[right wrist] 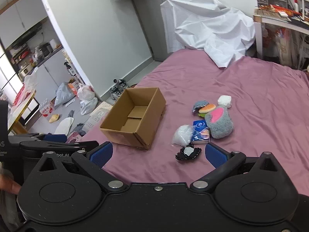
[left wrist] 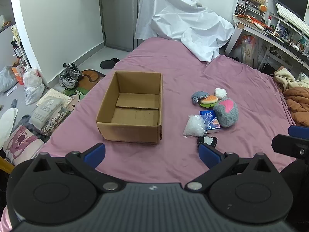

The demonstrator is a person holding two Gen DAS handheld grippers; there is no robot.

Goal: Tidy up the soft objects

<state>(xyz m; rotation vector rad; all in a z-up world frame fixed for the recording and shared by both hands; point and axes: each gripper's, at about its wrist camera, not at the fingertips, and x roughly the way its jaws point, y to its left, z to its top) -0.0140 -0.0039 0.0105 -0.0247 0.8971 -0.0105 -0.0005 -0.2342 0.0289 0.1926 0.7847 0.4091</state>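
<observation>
Currently, two hand-held grippers hover over a bed covered in a mauve sheet (left wrist: 173, 73), both angled down toward it and both empty. The left gripper (left wrist: 152, 155) has its blue-padded jaws spread wide with nothing between them; the right gripper (right wrist: 159, 154) is likewise wide apart and holds nothing. An open cardboard box (left wrist: 133, 106) sits on the sheet, empty, its long axis running away from the cameras. To the right of the box, well apart from it, lies a loose cluster of soft things: a black pouch with a white centre (right wrist: 188, 152) nearest the grippers, then a clear plastic bag of white filling (right wrist: 182, 133), a blue tissue pack (right wrist: 200, 133), a grey plush with a pink patch (right wrist: 220, 122), a burger-shaped toy (right wrist: 207, 108), a grey knitted piece (right wrist: 199, 104) and a white bundle (right wrist: 224, 100) farthest off. Seen from the right wrist, the black pouch lies just ahead, between the two jaws and slightly toward the right one, so the right hand appears the nearer to it. Seen from the left wrist, the whole cluster sits off to the right, while the box lies straight ahead. The likely next move is a short forward-and-down reach by the right hand, then a carry leftward to the box.
</observation>
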